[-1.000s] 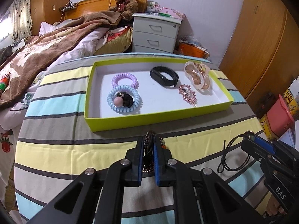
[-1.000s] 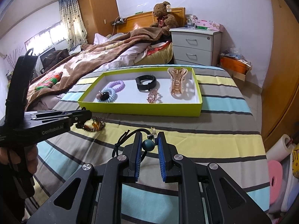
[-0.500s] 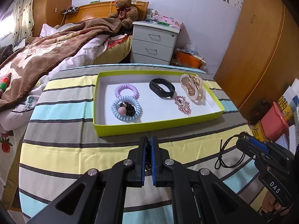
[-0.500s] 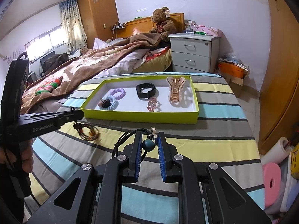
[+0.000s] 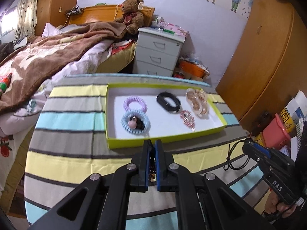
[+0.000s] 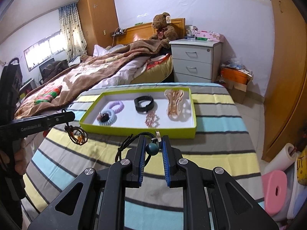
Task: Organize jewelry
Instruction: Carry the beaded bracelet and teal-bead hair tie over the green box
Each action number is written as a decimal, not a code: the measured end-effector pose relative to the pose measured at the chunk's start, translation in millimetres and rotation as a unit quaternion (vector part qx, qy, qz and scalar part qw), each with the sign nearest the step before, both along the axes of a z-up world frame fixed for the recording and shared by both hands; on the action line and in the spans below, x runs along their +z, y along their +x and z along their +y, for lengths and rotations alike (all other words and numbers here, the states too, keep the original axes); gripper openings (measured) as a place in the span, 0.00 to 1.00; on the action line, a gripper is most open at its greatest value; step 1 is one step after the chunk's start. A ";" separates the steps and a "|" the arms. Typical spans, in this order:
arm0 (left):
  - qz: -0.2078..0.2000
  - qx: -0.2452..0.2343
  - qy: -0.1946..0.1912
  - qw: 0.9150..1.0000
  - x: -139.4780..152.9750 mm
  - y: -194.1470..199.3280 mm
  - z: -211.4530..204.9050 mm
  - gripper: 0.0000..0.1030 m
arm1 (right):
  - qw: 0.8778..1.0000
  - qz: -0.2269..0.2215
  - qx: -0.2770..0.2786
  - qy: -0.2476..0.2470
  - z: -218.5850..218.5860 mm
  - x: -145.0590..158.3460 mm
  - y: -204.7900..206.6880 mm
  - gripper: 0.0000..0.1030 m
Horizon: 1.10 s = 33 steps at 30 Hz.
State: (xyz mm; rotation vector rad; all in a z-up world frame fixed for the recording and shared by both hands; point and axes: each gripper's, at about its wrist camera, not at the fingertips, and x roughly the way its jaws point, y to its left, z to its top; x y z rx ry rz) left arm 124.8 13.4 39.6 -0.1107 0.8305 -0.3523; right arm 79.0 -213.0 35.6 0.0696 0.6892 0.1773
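My left gripper (image 5: 152, 149) is shut on a brown beaded bracelet (image 6: 77, 134), which hangs from its tips above the striped cloth, left of the tray; the gripper also shows in the right wrist view (image 6: 70, 115). My right gripper (image 6: 152, 143) is shut on a black cord necklace with a teal bead (image 6: 152, 149), just in front of the tray; its cord loop shows in the left wrist view (image 5: 235, 157). The lime tray (image 5: 165, 139) holds a blue coil tie (image 5: 135, 123), a purple coil tie (image 5: 135, 103), a black band (image 5: 168, 102), a pink clip (image 5: 187, 117) and an amber claw clip (image 5: 197, 101).
The striped cloth (image 5: 65, 118) covers the table. A bed with a brown blanket (image 5: 48, 57) lies left. A grey nightstand (image 5: 158, 53) stands behind, wooden wardrobes (image 5: 268, 57) to the right. A pink stool (image 6: 274, 187) sits on the floor at right.
My left gripper closed on the beaded bracelet and lifted it off the cloth. Both grippers rose, the right still holding the necklace.
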 end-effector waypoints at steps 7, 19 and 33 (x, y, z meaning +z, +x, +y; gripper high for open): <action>-0.015 -0.018 -0.012 1.000 18.9 11.5 -10.1 0.05 | 1.000 -0.008 -0.008 -0.001 -6.3 9.5 19.3 0.17; -0.009 -0.040 -0.014 0.999 17.7 51.7 -39.8 0.05 | 0.999 0.029 -0.043 0.012 -23.8 -7.7 75.4 0.17; 0.010 -0.054 -0.027 0.998 -1.4 91.6 -61.9 0.05 | 0.997 0.067 -0.048 -0.009 -25.6 -33.5 108.5 0.17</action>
